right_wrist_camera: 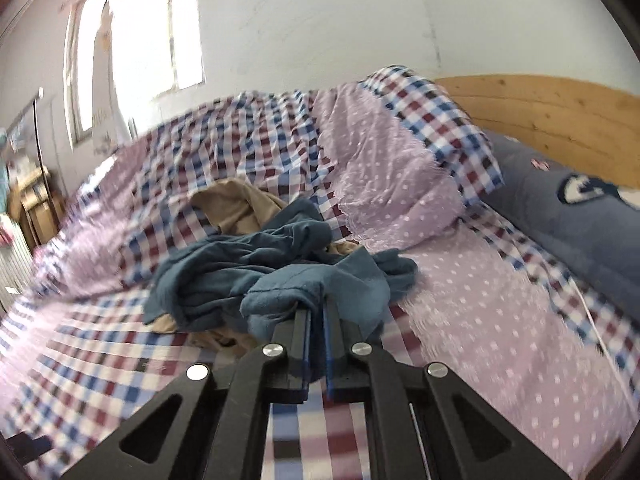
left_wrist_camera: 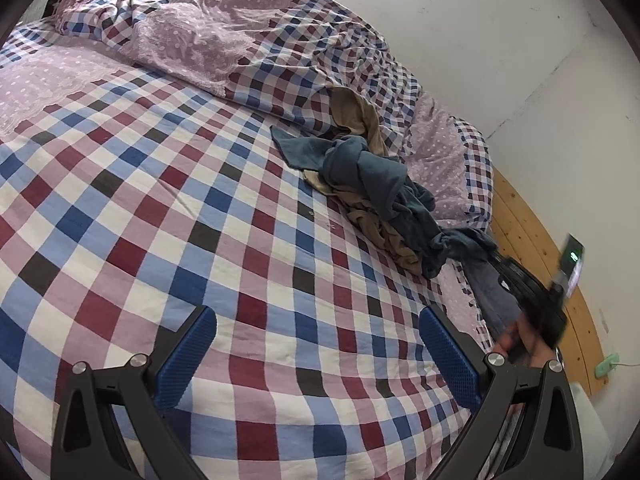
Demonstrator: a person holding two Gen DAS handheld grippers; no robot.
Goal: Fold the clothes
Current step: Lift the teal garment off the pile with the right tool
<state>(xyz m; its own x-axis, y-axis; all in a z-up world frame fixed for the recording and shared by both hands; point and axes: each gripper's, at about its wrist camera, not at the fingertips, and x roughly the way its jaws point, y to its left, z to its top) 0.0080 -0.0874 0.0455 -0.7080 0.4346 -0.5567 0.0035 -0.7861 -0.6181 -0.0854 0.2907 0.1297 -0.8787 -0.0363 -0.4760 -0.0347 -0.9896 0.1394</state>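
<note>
- While the right gripper (right_wrist_camera: 316, 312) pinches an edge of the teal garment (right_wrist_camera: 256, 264), its blue pads pressed together on the cloth, the left gripper (left_wrist_camera: 318, 344) hangs with jaws spread wide and holds nothing.
- Teal garment: crumpled and twisted in a heap on the checked bedspread (left_wrist_camera: 168, 216), tangled with a tan garment (left_wrist_camera: 364, 220) that lies partly under and partly behind it.
- Relative to the heap: a bunched quilt (left_wrist_camera: 192, 36) of the same check rises just behind it; a wooden bed frame (left_wrist_camera: 532, 240) lies to its far side, near the right gripper; a dark blue pillow (right_wrist_camera: 560, 200) sits well apart, against the wood.
- Left gripper: over bare bedspread, apart from the heap.
- Step in hand, as judged: separating one garment from the pile, before any fold is made; the task is near its start.
- Next move, as judged: draw the teal cloth clear of the tan one, bring the open left gripper to a second edge, and spread the garment flat on the free bedspread.
</note>
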